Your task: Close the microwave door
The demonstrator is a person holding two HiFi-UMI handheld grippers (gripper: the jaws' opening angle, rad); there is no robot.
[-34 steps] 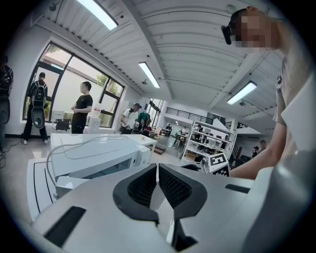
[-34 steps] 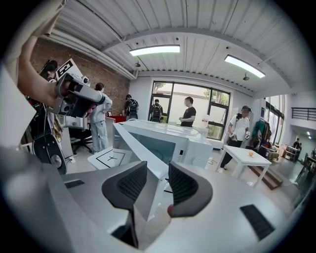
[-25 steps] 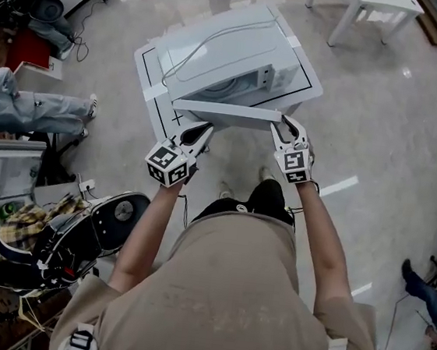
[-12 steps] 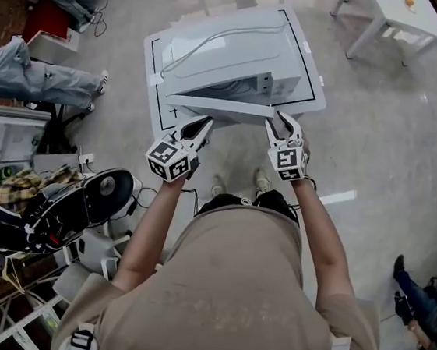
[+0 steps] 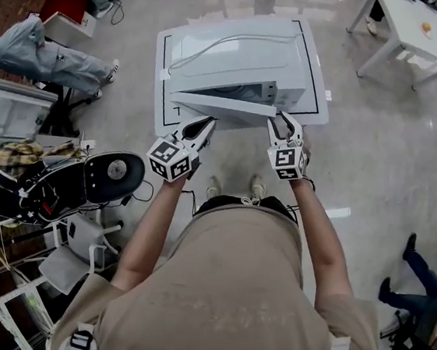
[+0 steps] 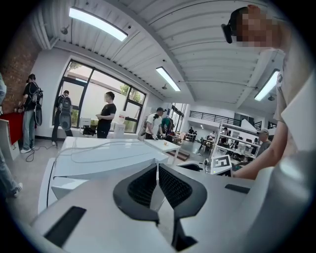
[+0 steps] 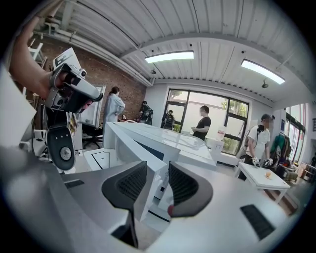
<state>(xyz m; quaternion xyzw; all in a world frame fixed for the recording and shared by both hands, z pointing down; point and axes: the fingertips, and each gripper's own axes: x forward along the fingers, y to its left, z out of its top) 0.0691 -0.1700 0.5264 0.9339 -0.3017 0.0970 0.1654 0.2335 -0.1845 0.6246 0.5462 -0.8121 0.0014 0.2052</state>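
Door closing, grip made
Right gripper pinches the ajar door's right edge, near the microwave; left gripper sits closed, empty (idle). Next: push far until flush.

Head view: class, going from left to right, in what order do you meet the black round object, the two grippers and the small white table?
black round object → left gripper → right gripper → small white table. The microwave door, held by the right gripper, spans both grippers, so it is left out.
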